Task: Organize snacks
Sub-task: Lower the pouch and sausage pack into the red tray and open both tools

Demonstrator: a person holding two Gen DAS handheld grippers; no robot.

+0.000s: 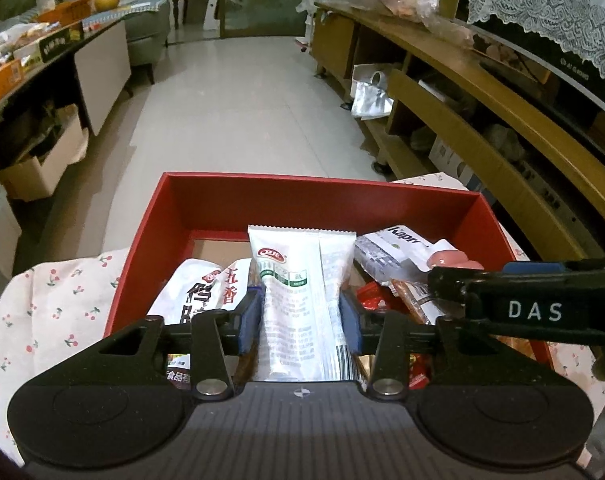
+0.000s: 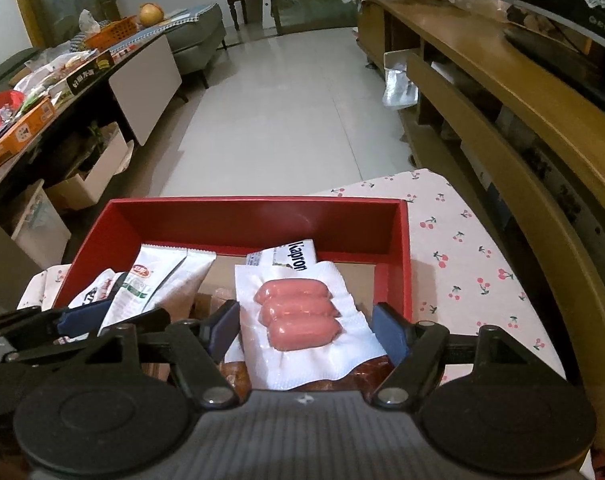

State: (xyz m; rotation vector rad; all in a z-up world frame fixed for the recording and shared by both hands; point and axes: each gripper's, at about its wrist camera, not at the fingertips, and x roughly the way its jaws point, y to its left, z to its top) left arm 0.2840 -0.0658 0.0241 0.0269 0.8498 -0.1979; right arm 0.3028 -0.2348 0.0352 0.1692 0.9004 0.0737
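While both grippers hang over a red box point(image 1: 222, 204) of snacks set on a cherry-print cloth point(image 1: 58, 292), the left gripper point(image 1: 300, 312) clamps its blue pads against the sides of a long white sachet point(image 1: 290, 280) bearing a red oval logo and green label, its small print too fine to read. Beside it in the box lies a white pack point(image 1: 206, 292) printed with large Chinese characters, including "五香" in red. The right gripper point(image 2: 306, 330) stands with jaws apart, straddling without touching a clear vacuum pack of three pink sausages point(image 2: 298, 312) resting atop the other snacks. Behind the sausages, a white packet point(image 2: 294, 258) reads "Kapron". Seen from the left wrist camera, the right gripper's black body carries the letters "DAS".
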